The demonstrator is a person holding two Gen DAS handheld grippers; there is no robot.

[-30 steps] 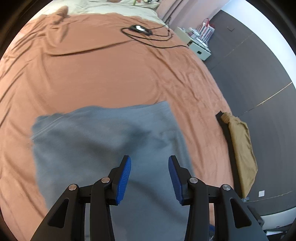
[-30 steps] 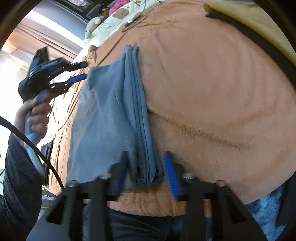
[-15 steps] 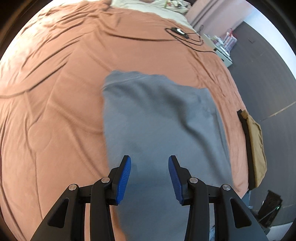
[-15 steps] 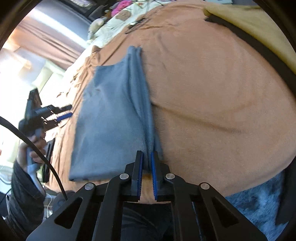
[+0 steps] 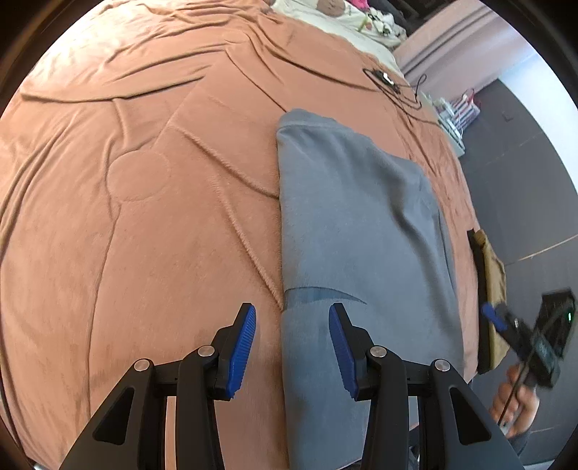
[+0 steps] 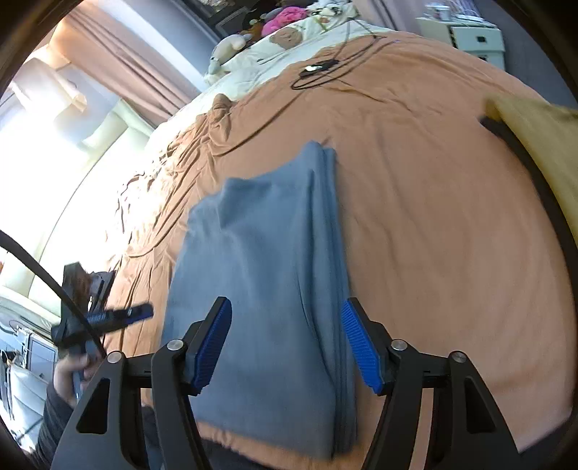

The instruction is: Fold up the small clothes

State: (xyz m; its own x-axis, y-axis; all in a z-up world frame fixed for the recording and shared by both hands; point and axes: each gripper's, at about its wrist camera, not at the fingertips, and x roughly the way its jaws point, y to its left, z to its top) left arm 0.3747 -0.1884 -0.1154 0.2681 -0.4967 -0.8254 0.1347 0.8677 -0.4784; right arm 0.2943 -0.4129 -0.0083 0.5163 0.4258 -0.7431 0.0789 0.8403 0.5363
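- Grey garment (image 5: 354, 231): I log it folded into a long strip, lying flat on the brown bedspread (image 5: 144, 217). In the right wrist view its stacked layered edges run along its right side (image 6: 336, 289).
- Left gripper (image 5: 292, 347): I read its blue pads as spread apart with nothing between them. It hovers over the garment's near left edge, left pad above the bedspread, right pad above grey cloth.
- Right gripper (image 6: 287, 343): jaws wide apart, holding nothing, poised above the near end of the garment with the layered edge just inside the right pad.
- Each gripper shows in the other's camera, blurred, held in a hand off the side of the garment (image 5: 520, 336) (image 6: 104, 318).
- Tan garment with dark trim (image 5: 491, 289): lies at the right edge of the bed, apart from the grey one.
- Black cable and small device (image 6: 318, 68): on the far part of the bedspread.
- Pillows and soft toys (image 6: 289, 29): at the far end of the bed.
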